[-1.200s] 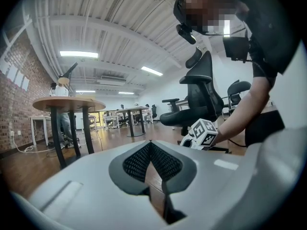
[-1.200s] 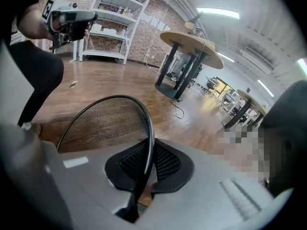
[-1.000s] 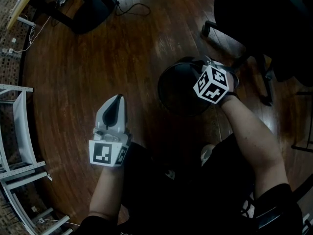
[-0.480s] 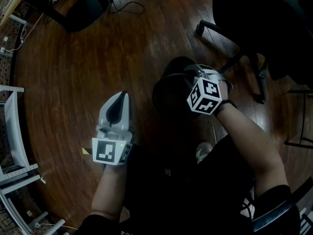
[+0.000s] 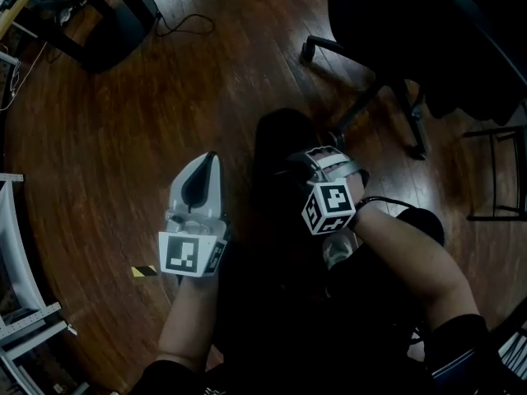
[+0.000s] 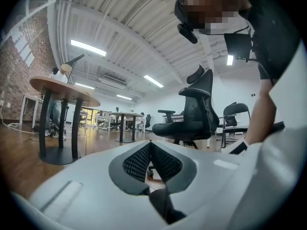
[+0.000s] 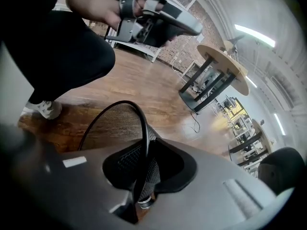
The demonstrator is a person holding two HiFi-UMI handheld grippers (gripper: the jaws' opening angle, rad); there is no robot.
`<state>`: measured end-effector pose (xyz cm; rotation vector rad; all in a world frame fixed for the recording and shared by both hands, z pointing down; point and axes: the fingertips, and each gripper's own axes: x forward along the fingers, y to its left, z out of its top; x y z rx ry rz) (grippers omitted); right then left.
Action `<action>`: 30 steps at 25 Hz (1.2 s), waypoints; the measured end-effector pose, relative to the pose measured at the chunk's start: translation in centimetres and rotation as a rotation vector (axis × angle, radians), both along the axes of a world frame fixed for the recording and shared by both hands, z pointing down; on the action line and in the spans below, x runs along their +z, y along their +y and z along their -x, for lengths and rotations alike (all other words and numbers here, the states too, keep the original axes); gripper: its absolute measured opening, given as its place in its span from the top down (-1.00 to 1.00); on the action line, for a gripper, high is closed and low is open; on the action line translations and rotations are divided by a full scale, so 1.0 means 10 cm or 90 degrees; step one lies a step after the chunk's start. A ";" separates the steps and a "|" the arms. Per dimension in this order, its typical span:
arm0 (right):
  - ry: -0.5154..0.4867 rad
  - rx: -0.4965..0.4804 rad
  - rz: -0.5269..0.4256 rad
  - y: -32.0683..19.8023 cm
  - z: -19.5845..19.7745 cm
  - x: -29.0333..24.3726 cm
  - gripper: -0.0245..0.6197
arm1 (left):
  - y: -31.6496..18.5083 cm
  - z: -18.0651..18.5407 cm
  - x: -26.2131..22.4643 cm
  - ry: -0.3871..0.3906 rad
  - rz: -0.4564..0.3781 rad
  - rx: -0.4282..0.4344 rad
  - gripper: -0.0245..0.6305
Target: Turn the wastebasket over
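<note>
now | right hand-held gripper [image 7: 144,150]: jaws just opening, loosened round the wastebasket [image 7: 112,123] rim | left hand-held gripper [image 6: 151,145]: clenched on nothing, well apart from the office chair [image 5: 370,89] | wastebasket: on floor [image 5: 123,122], near office chair's base

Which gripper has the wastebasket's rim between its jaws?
The right gripper: the rim of the wastebasket runs between its jaws, which have just been opening. The left gripper is shut, empty.
</note>
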<state>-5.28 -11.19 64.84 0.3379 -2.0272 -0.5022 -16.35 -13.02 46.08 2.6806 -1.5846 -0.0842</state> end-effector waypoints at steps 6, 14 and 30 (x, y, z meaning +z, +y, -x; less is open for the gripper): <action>-0.062 -0.038 0.014 0.56 0.12 0.18 0.67 | 0.00 -0.08 0.02 0.012 0.004 0.009 0.93; -0.010 -0.172 0.000 1.12 0.27 0.50 0.59 | 0.05 -0.15 0.06 0.005 0.013 0.014 0.93; 0.039 -0.273 0.028 1.66 0.32 0.93 0.46 | 0.09 -0.03 0.05 -0.002 -0.002 -0.004 0.93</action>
